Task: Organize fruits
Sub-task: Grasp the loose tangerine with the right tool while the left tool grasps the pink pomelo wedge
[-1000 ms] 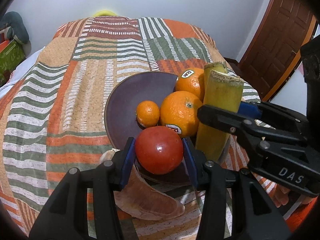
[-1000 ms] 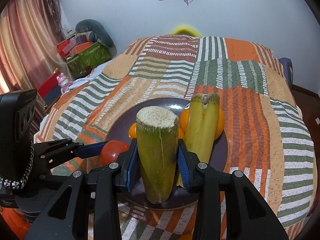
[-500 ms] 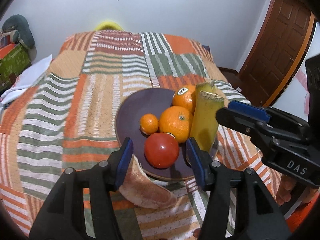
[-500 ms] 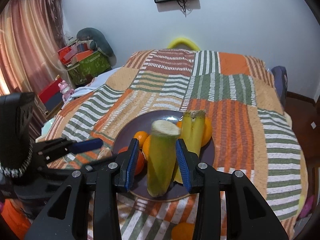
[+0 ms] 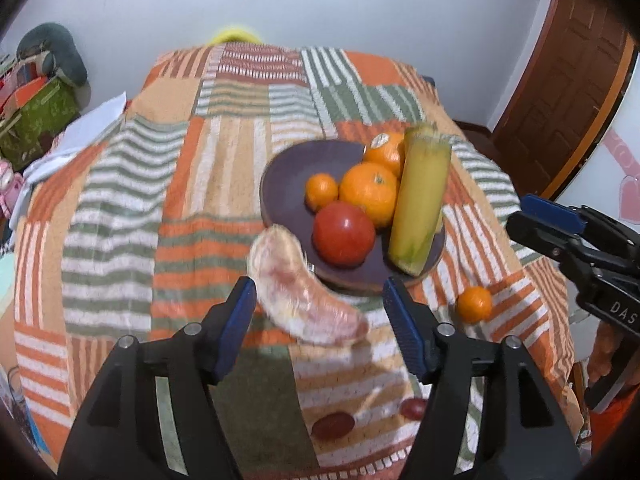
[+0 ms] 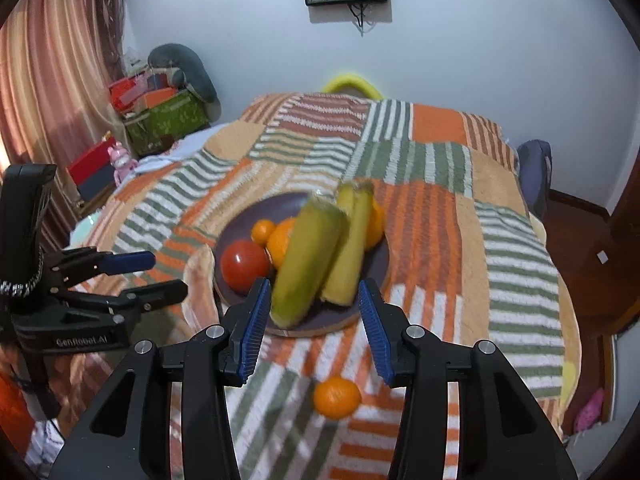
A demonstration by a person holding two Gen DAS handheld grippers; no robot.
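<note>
A dark purple plate on the striped bedspread holds a red tomato, two oranges, a small mandarin and two yellow-green cane pieces; the nearer piece leans tilted. A pink pomelo wedge lies in front of the plate. A loose mandarin lies on the cloth. My left gripper is open and empty, above the wedge. My right gripper is open and empty, just short of the plate.
Two red grapes lie on the cloth near the front edge. The bed drops off at the right toward a wooden door. Boxes and toys stand at the left by the curtain.
Both grippers opened and pulled back. The left let go of the tomato, the right let go of the cane piece; both now rest on the plate, the cane piece tilting.
</note>
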